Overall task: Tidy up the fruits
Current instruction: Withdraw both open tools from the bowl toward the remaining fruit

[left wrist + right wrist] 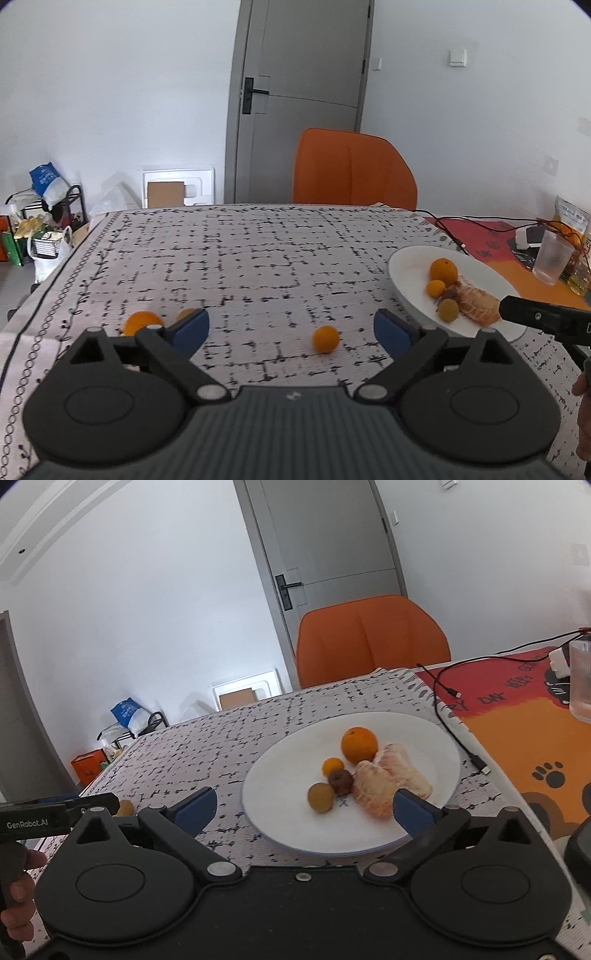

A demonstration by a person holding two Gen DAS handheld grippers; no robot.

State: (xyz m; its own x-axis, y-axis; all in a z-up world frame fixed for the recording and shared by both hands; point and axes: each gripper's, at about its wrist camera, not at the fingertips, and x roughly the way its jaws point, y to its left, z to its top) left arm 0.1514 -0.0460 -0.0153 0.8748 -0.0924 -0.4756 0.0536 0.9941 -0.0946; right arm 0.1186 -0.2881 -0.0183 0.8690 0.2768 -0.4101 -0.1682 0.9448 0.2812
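Observation:
A white plate (pixel 280 760) holds an orange (pixel 359 745), a small kumquat (pixel 332 767), a dark red fruit (pixel 340 781), a yellow-green fruit (pixel 320 796) and peeled citrus segments (pixel 388 782). The plate also shows in the left wrist view (pixel 410 266). My right gripper (pixel 306 810) is open and empty over the plate's near rim. My left gripper (pixel 291 328) is open and empty above the tablecloth; a small orange fruit (pixel 325 339) lies between its fingers. An orange (pixel 139 322) and another small fruit (pixel 184 314) lie behind its left finger.
An orange chair (pixel 352 168) stands at the table's far edge. A glass (pixel 552 258), cables (pixel 443 701) and a charger lie on the orange-red mat (pixel 517 731) to the right. Bags and a rack (pixel 48 218) stand on the floor at left.

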